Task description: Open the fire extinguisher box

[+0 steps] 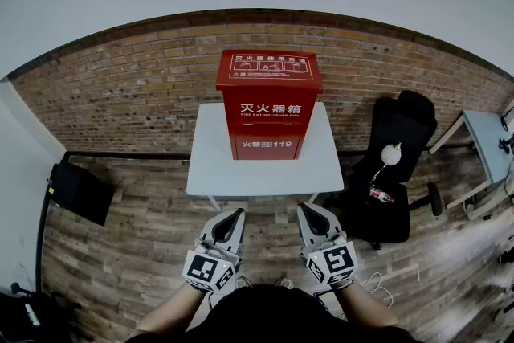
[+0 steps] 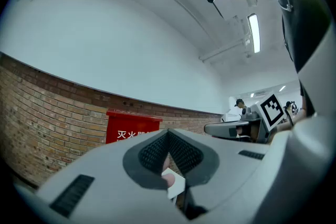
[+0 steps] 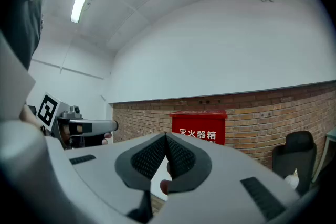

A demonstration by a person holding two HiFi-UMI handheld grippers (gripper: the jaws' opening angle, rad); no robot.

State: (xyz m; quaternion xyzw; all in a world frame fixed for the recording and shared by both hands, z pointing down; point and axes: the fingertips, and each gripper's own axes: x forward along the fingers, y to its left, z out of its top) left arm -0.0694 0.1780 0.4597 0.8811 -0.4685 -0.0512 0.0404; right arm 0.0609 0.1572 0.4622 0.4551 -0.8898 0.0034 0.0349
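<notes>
Brick wall (image 1: 136,92): it runs close behind the table. If I push the box backwards it may knock against the bricks.
White table (image 1: 210,173): it stands on thin legs between me and the wall. I judge a hard shove from me could rock it.
Fire extinguisher box (image 1: 268,112): red and upright at the middle back of the table, straight ahead and well apart from both claws. It looks tall and narrow, so a one-sided pull could tip it or drag it towards the edge.
Lid (image 1: 269,68): the sloping top panel lies down, with no gap showing. I cannot make out a handle or latch, so a pad might slide off the smooth metal.
My left claw (image 1: 233,214): level, jaws pressed together on nothing, short of the table's near edge. Arriving like this, I can only prod, not hook or pinch.
My right claw (image 1: 307,210): the same, jaws together and empty, beside the left. The two could bump if both go for the lid.
</notes>
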